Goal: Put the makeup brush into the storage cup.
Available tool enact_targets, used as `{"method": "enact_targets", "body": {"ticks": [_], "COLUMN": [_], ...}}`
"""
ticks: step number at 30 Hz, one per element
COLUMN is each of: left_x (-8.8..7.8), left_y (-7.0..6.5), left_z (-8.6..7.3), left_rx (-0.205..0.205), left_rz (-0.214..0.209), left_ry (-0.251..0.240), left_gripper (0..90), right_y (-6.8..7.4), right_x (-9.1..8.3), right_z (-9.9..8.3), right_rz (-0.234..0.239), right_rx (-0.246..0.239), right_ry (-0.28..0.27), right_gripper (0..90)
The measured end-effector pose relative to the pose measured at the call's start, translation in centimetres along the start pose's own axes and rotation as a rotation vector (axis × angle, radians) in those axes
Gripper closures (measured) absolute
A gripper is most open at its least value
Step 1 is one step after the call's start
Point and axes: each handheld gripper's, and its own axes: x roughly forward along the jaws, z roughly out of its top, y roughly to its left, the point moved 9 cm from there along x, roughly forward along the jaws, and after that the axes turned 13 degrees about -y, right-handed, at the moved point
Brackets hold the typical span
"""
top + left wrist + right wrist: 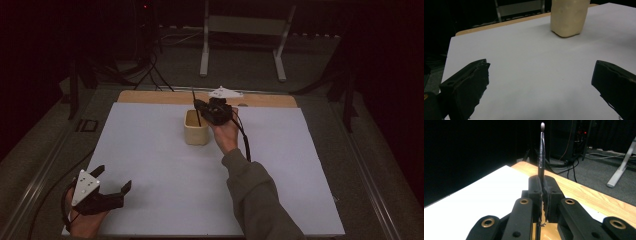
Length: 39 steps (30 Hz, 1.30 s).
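Your right claw (543, 195) is clamped on the brush (541, 152), upright just above the cream cup (196, 131) at mid-worktop (165, 165). I'd judge the brush light, thin and stiff, with a slick handle and soft tip: keep your hold low on the handle. Left claw (541, 82) is idle, jaws apart.
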Motion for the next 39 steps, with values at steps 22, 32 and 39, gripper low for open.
{"method": "enact_targets", "body": {"ticks": [22,32,39], "left_x": [0.1,0.1,0.1], "left_y": [0.0,0.0,0.0], "left_z": [-0.1,0.0,0.0], "left_rx": [-0.003,-0.003,-0.003], "left_rz": [-0.001,0.0,0.0], "left_ry": [0.001,0.001,-0.001], "left_gripper": [2.0,2.0,2.0], "right_y": [-1.0,-1.2,-1.4], "right_x": [-0.3,-0.7,-1.4], "right_z": [-0.7,-0.7,-0.5], "right_rz": [0.041,0.043,0.045], "right_rx": [0.051,0.039,0.029], "right_ry": [0.083,0.1,0.117], "right_gripper": [10.0,10.0,10.0]}}
